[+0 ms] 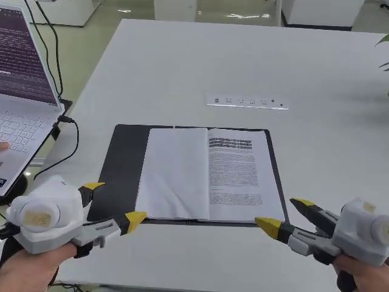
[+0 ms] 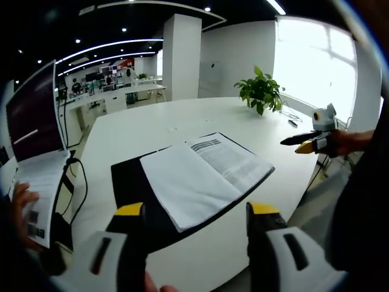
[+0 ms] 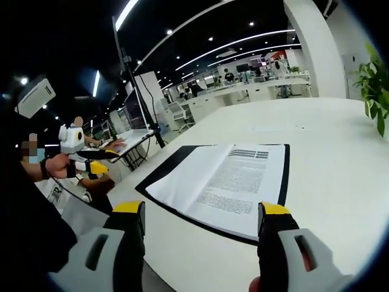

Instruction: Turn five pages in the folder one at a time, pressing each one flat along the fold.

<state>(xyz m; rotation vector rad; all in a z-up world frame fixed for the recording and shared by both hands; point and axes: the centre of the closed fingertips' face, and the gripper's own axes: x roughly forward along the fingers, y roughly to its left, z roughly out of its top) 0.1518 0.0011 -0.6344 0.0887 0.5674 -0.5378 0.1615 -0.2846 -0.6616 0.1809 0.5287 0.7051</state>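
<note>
A black folder (image 1: pixel 121 167) lies open on the white table, a blank page (image 1: pixel 173 173) on its left and a printed page (image 1: pixel 240 173) on its right. My left gripper (image 1: pixel 113 204) hovers open off the folder's near left corner, nothing between its yellow tips. My right gripper (image 1: pixel 285 214) is open too, just off the near right corner. From the left gripper view the folder (image 2: pixel 130 182) lies ahead of the jaws (image 2: pixel 197 212). The right gripper view has the printed page (image 3: pixel 237 176) ahead of its own jaws (image 3: pixel 202 210), with the left gripper (image 3: pixel 91 159) at far left.
An open laptop (image 1: pixel 21 91) with cables stands at the table's left edge, a hand on its keys. A socket strip (image 1: pixel 246 102) is set in the table behind the folder. A potted plant (image 2: pixel 260 91) stands at the far right.
</note>
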